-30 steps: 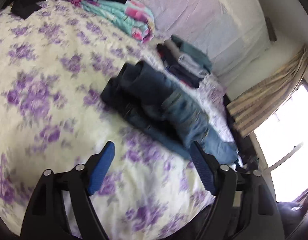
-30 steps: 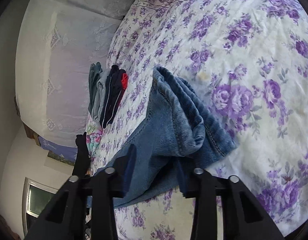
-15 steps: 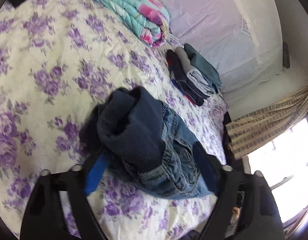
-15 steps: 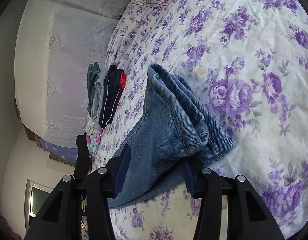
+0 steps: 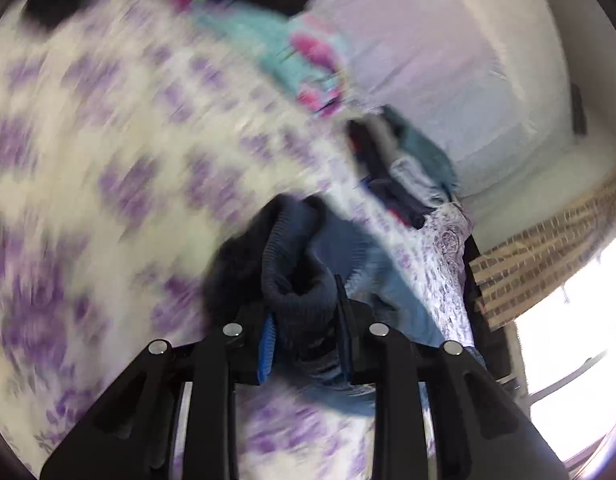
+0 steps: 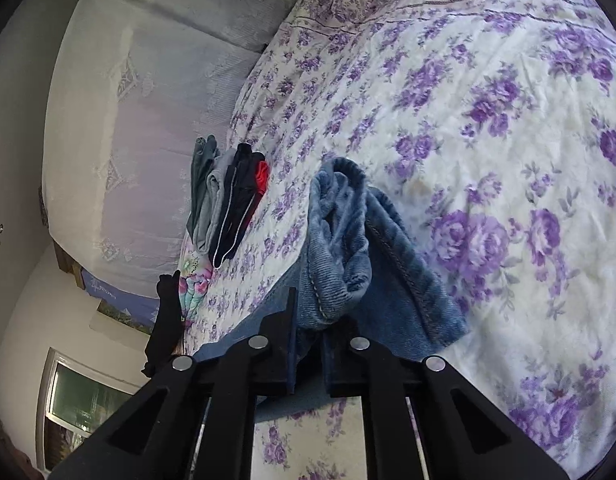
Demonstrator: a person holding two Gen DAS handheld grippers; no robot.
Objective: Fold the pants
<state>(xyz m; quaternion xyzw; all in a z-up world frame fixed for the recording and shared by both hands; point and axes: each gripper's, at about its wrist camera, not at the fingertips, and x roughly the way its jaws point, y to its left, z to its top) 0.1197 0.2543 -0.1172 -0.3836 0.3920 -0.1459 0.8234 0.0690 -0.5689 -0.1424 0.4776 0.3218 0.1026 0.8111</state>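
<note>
The folded blue jeans [image 6: 347, 252] lie on the purple-flowered bedspread [image 6: 487, 100]. My right gripper [image 6: 308, 320] is shut on the folded denim edge at one end of the bundle. In the blurred left wrist view, my left gripper [image 5: 304, 316] is shut on the dark blue fleece-lined end of the jeans [image 5: 296, 272], and the bundle sits lifted between the fingers.
A stack of folded clothes [image 6: 228, 200] lies near the bed's far side, also in the left wrist view [image 5: 403, 172]. A turquoise and pink folded blanket [image 5: 300, 56] and dark garments lie beyond. A white wall cloth [image 6: 148, 100], curtain [image 5: 547, 248] and window border the bed.
Both grippers have closed on the jeans. The left one moved in over the dark end and gripped it; its view now swings fast. The right one narrowed onto the denim fold.
</note>
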